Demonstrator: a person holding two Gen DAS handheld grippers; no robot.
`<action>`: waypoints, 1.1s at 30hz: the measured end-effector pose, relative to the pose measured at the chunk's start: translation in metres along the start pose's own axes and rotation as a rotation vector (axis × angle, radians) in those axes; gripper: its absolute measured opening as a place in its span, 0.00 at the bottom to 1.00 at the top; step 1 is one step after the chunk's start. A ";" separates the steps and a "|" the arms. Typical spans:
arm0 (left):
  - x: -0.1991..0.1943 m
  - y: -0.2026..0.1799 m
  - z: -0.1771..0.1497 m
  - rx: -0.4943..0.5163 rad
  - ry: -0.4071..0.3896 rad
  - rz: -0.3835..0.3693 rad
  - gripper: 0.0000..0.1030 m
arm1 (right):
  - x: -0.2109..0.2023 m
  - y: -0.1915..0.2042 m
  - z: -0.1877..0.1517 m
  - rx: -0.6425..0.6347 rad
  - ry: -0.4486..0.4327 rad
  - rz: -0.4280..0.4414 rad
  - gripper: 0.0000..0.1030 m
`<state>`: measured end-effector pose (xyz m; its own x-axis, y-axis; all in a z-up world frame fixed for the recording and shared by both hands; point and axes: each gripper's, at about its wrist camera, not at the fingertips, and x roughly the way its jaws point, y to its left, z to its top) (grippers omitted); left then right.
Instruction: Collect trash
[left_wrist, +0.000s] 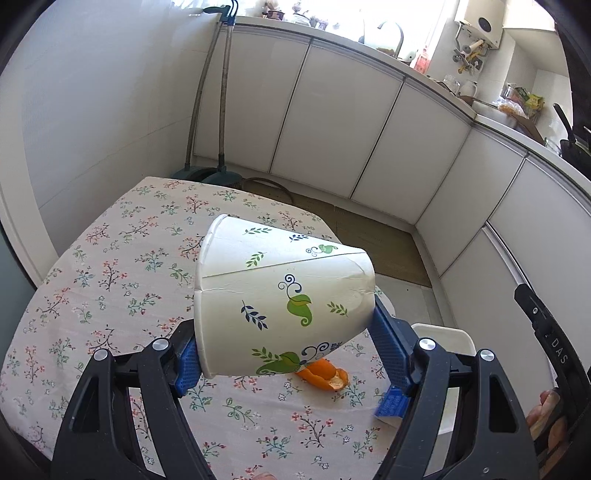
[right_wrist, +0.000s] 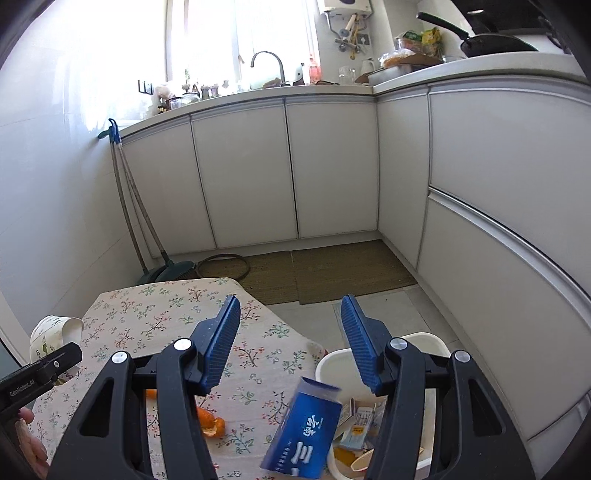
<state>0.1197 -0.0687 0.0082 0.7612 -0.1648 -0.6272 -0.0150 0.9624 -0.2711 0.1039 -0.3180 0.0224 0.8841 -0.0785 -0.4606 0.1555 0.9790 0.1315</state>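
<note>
A: Left wrist view. Left gripper (left_wrist: 284, 354) pinches the paper cup (left_wrist: 280, 299) across its rim end, pads on both sides. Cup lies on its side at frame centre, above the table (left_wrist: 110, 258), base pointing away. A crease shows in the wall near the right pad.

B: Handling?

A: Light, thin-walled, crushes easily, I judge. The rolled rim is the stiffest place to hold; squeeze gently. Orange peel (left_wrist: 325, 376) lies on the cloth below the cup, lower centre.

B: Right wrist view?

A: Right gripper (right_wrist: 291, 339) stands spread, nothing between the pads. Blue box (right_wrist: 303, 432) is tilted at bottom centre, below the jaws, at the edge of the white bin (right_wrist: 332, 365); whether it rests or is falling, cannot tell. Bin at lower right holds paper scraps. Peel at lower left is soft, best pinched across its curl.
</note>
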 end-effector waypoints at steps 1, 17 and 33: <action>0.001 -0.003 -0.001 0.005 0.001 -0.002 0.72 | 0.000 -0.007 0.000 0.012 0.002 -0.008 0.55; 0.012 -0.031 -0.017 0.058 0.042 -0.023 0.72 | 0.039 -0.097 -0.045 0.370 0.369 0.060 0.73; 0.014 0.014 -0.016 -0.017 0.070 -0.023 0.72 | 0.110 -0.063 -0.123 0.524 0.699 -0.034 0.77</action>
<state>0.1198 -0.0609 -0.0162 0.7141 -0.2021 -0.6703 -0.0094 0.9546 -0.2978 0.1375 -0.3651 -0.1444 0.4294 0.1952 -0.8818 0.5113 0.7523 0.4156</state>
